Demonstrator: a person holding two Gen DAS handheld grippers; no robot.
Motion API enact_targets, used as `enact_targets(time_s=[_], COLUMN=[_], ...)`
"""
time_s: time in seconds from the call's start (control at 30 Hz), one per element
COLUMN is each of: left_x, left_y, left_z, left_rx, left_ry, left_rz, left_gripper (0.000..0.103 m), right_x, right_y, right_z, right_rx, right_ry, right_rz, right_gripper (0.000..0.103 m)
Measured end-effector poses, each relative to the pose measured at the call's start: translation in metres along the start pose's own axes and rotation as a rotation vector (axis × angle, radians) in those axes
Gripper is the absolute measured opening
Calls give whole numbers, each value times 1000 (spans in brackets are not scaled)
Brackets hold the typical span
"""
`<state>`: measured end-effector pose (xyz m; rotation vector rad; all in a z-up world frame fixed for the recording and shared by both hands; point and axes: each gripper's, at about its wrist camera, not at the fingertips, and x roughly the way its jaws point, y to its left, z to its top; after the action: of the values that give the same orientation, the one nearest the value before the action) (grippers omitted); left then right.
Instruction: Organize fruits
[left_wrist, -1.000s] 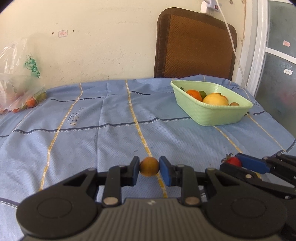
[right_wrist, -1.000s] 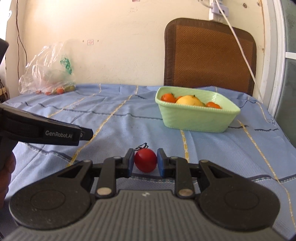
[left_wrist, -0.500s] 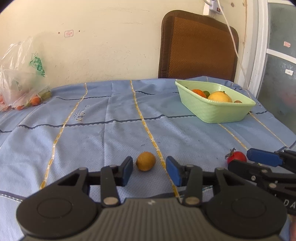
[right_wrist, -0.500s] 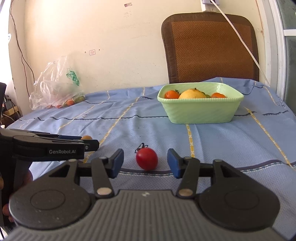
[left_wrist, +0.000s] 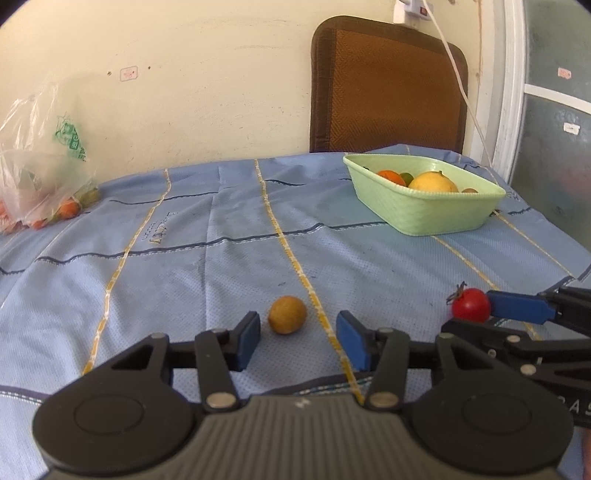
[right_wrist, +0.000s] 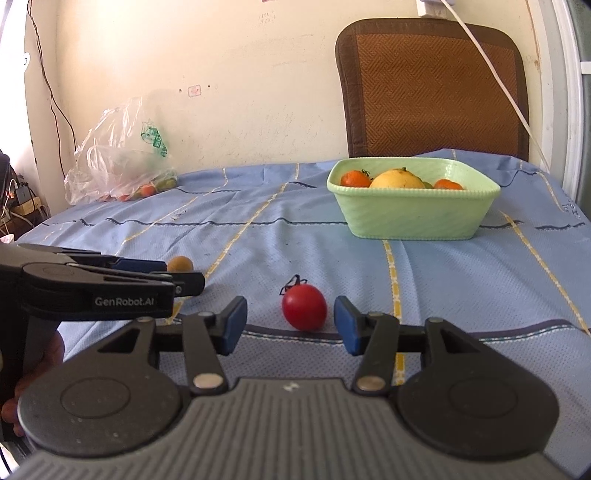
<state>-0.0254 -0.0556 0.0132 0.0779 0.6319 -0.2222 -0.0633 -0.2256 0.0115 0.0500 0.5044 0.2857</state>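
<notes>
fruits still loose on the blue striped tablecloth (left_wrist: 221, 266) number two. a small tan-brown round fruit (left_wrist: 287, 315) lies just ahead of the left gripper (left_wrist: 298, 338), forward of the gap between its blue pads and a little toward the left pad, touching neither. a red cherry tomato (right_wrist: 304, 306) with a dark stem lies just ahead of the right gripper (right_wrist: 290, 325), near the centre line of its gap, also clear of both pads. both grippers have just been opening, and each now stands with its jaws apart and nothing between the pads. each fruit rests on the cloth directly in front of its own gripper, so each hand is the nearer one for its own fruit; neither fruit shows a marked long axis, though the tomato looks slightly taller than wide, which the fisheye view may exaggerate. the light green basket (right_wrist: 413, 218) stands well apart, ahead of both grippers and to their right, nearer the right hand, and already holds oranges and a large yellow citrus. a clear plastic bag (right_wrist: 118, 158) with more produce lies far ahead to the left, against the wall. judged from this layout, a fresh grasp would need a short forward advance before closing.
</notes>
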Motion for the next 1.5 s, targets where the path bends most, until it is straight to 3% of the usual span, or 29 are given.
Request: enact_targets(time_s=[0.7,1.5], left_x=[-1,-3], left_y=[7,13], left_z=[-2,-2], left_rx=[-39,-90], left_ry=[-6,-6], left_rz=[29,-7], left_gripper=[49,53], right_x=[0,0], right_y=[-4,-6], right_z=[0,1], right_rx=[0,-1], right_ry=[2,13], right_rz=[-3,24], right_gripper=[55,55])
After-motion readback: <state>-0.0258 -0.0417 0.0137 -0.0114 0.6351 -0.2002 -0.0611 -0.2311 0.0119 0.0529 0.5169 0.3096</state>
